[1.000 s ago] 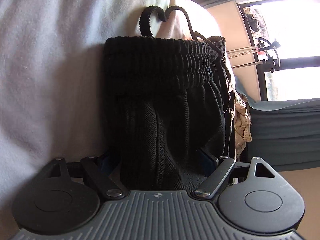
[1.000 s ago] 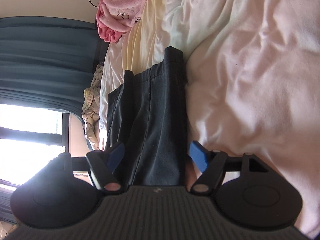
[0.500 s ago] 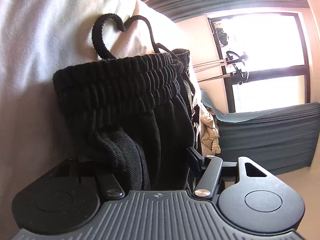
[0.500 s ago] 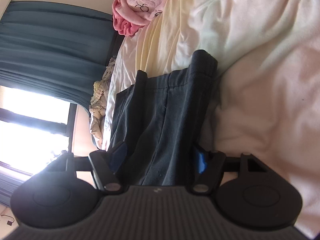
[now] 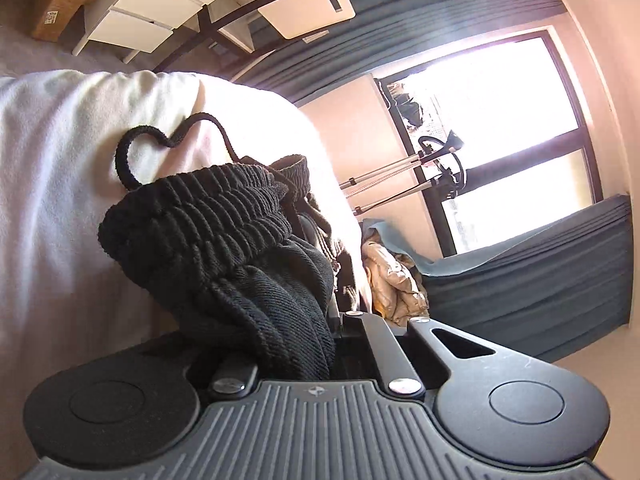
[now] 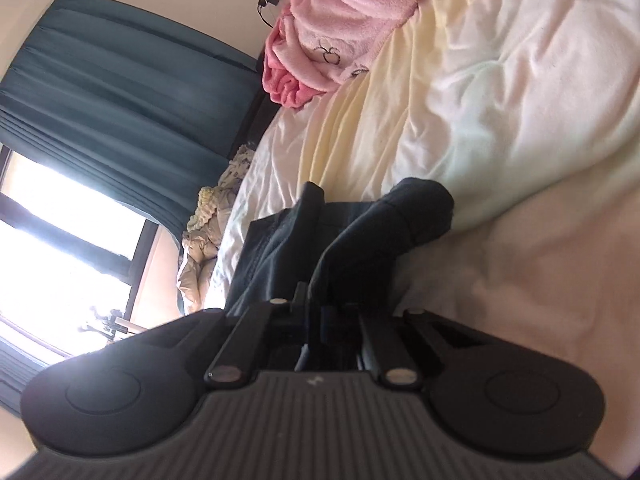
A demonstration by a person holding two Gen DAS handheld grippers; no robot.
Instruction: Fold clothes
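Pink blanket [image 6: 320, 28] and teal curtain [image 6: 120, 92] beyond black pants [image 6: 352, 240].

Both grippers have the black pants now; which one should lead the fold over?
Left, probably. The left gripper is shut on the bunched waistband of the black pants, already lifted off the white bedding. The right gripper pinches the hem end.

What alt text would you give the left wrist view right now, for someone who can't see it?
The left tool is shut on the bunched waist end of black trousers, ribbed elastic waistband uppermost, with a black drawstring looping onto the white bedding behind. To the right are a bright window and teal curtains.
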